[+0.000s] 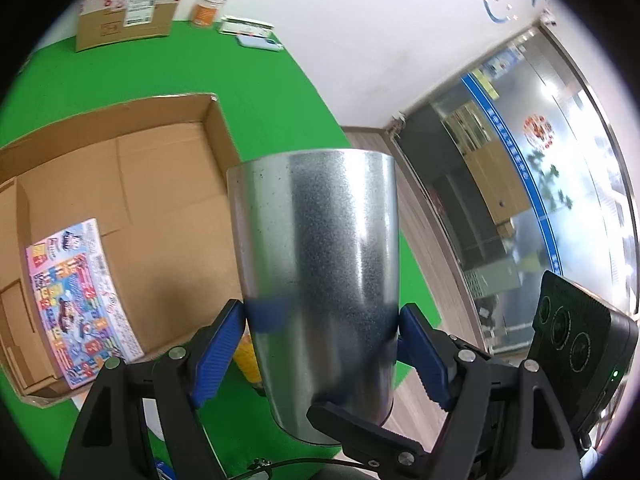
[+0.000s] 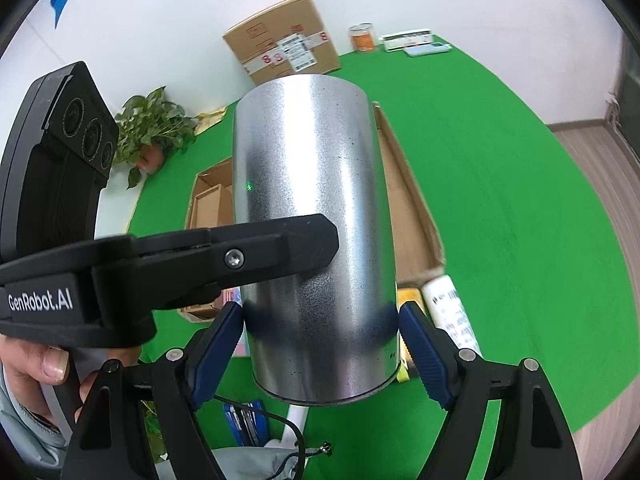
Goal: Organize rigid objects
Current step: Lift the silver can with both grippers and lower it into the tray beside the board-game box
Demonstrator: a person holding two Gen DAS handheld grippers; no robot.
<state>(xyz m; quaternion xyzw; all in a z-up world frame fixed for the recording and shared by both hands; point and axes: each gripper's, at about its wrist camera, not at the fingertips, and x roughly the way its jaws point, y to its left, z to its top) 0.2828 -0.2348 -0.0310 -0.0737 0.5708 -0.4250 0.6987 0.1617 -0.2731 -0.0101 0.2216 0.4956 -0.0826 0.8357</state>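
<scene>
Left claw (image 2: pixel 280 248), marked "GenRobot.AI", and right claw (image 2: pixel 320 322) pinch metal cup (image 2: pixel 312 208).

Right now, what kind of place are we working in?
Probably an office or lab set up for recording: a green-covered table, shipping cartons like the taped box, and a glass door onto an office.

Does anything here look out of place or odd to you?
One thing: the silver metal cup is gripped by both the left gripper and the right gripper at once, above the open cardboard box. A handover may be under way. No damage or spill shows.
</scene>
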